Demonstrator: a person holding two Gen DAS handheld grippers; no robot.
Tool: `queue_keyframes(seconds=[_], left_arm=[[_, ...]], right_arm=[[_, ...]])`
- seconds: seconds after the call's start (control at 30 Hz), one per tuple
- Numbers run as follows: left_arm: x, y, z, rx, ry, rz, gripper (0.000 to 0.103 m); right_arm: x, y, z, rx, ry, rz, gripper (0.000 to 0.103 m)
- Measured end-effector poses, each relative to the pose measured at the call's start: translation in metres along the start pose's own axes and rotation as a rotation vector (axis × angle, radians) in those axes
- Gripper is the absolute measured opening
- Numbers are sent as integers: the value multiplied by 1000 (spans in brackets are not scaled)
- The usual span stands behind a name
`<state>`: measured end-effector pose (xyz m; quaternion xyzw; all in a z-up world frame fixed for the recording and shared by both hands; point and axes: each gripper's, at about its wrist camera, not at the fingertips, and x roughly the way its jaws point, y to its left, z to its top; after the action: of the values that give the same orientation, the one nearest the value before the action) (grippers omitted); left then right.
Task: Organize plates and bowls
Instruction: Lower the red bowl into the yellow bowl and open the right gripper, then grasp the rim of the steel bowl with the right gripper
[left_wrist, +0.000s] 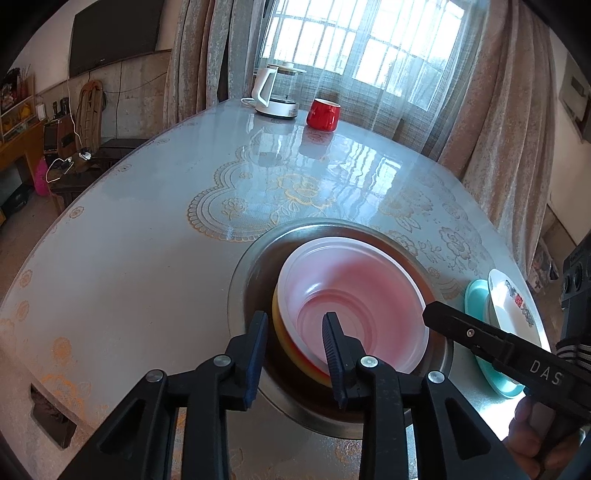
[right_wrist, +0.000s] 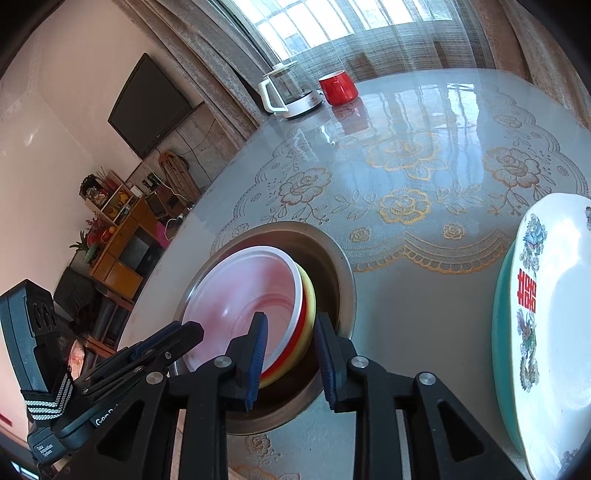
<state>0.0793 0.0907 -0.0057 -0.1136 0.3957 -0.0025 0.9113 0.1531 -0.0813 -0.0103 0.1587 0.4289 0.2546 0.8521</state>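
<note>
Left wrist view: the left hand-held gripper (left_wrist: 297, 325) is spread, its fingers straddling the near rim of the bowl stack (left_wrist: 351, 306) in the steel basin (left_wrist: 243, 273), lower centre. Right wrist view: the right hand-held gripper (right_wrist: 290, 328) is likewise spread over the stack's rim. At right frame edge a white plate (right_wrist: 561, 314) rests on a teal plate (right_wrist: 500, 317) on the table (right_wrist: 406, 177).

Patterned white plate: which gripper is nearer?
Right. The right gripper straddles the bowl stack's rim beside the patterned white plate; the left gripper grips its far side.
</note>
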Motion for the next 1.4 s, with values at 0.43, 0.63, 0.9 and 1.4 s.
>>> queue_keyframes(seconds=[0.43, 0.63, 0.9, 1.4], left_arm=[[-13, 21, -3, -31, -30, 37, 33], [-9, 32, -6, -55, -15, 43, 33], [8, 37, -6, -67, 14, 9, 33], [32, 36, 5, -47, 40, -53, 24]], right_arm=[[-16, -6, -3, 32, -56, -12, 30], [-9, -18, -5, 77, -37, -25, 31], [1, -19, -4, 77, -23, -27, 31], [18, -31, 7, 102, 11, -38, 28]])
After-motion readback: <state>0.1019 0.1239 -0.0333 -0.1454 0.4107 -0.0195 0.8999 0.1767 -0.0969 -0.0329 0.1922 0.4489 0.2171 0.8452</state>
